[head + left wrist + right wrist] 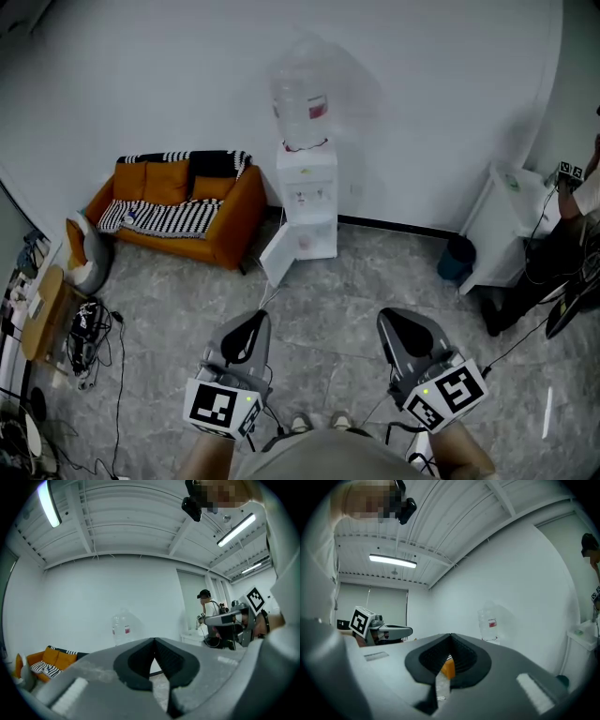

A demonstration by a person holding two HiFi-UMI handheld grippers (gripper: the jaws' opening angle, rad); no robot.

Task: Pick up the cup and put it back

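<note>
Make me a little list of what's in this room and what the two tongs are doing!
Left tongs: shut, nothing in them
Right tongs: shut, nothing in them
Ahead: white water dispenser with a big bottle on top
Left of it: orange sofa with a striped blanket
Far right: another person by a white cabinet
Cup: none in sight

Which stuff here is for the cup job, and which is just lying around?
For the job: left claw, shut; right claw, shut; maybe the water dispenser ahead. No cup shows yet.

Just lying about: orange sofa, striped blanket, cables, blue bin.
</note>
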